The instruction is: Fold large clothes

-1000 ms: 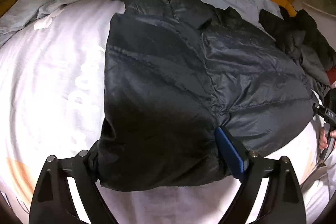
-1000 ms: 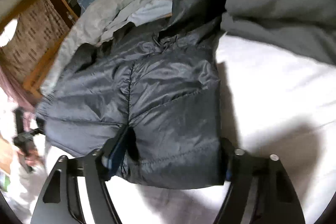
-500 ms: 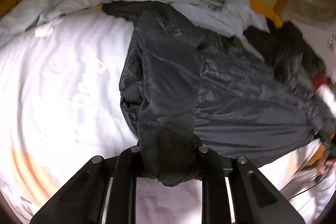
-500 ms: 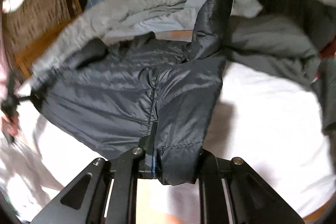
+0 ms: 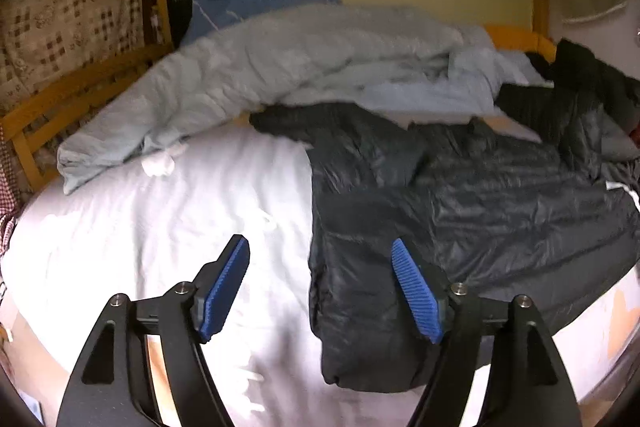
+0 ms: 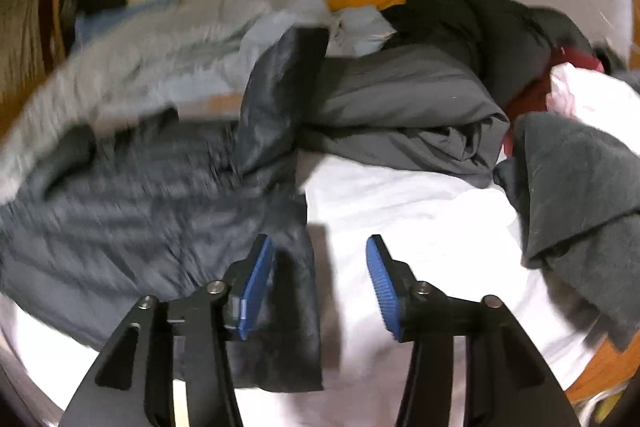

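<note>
Lying on the bed (image 5: pixel 160 227): dark puffer jacket (image 5: pixel 500 211). Left tongs (image 5: pixel 320 291) and right tongs (image 6: pixel 320 283) just opened, both apart, gripping nothing.

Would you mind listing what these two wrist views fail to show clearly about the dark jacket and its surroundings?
- Left wrist view: the dark jacket's right side is cut off by the picture's edge; the right gripper is out of frame.
- Right wrist view: the jacket's body is motion-blurred, so its folds cannot be read.
- Right wrist view: its hem is hidden behind the right gripper's finger.
- Right wrist view: the clothes pile hides the bed behind it.
</note>
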